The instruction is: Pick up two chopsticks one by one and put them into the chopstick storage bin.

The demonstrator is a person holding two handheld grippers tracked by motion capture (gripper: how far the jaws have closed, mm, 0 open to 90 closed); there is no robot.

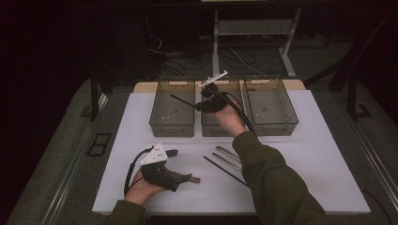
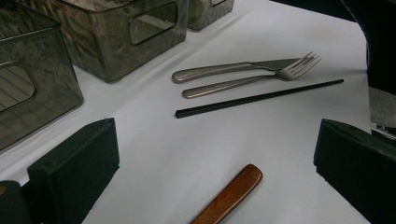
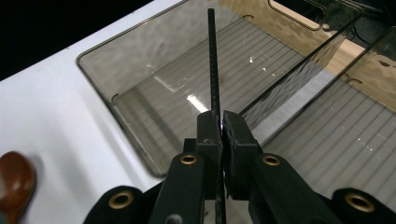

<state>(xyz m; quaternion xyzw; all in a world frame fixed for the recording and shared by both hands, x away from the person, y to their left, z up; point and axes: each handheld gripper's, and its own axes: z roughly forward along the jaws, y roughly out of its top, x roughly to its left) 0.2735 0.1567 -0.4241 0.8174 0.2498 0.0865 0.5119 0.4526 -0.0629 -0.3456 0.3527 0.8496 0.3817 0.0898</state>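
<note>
My right gripper (image 1: 201, 106) hovers over the smoked plastic bins at the back of the table, shut on a black chopstick (image 1: 182, 100). The stick points left over the left bin (image 1: 171, 126). In the right gripper view the jaws (image 3: 221, 123) pinch the chopstick (image 3: 212, 56), which reaches out above that bin's ribbed floor (image 3: 154, 107). My left gripper (image 1: 184, 165) rests low at the table's front left, open (image 2: 215, 158). A wooden handle (image 2: 231, 193) lies on the table between its jaws, touching neither.
A second black chopstick (image 2: 259, 98), a metal fork (image 2: 252, 81) and a metal knife (image 2: 224, 70) lie side by side on the white table (image 1: 141, 187). A middle bin (image 1: 217, 129) and a right bin (image 1: 274, 127) stand beside the left one.
</note>
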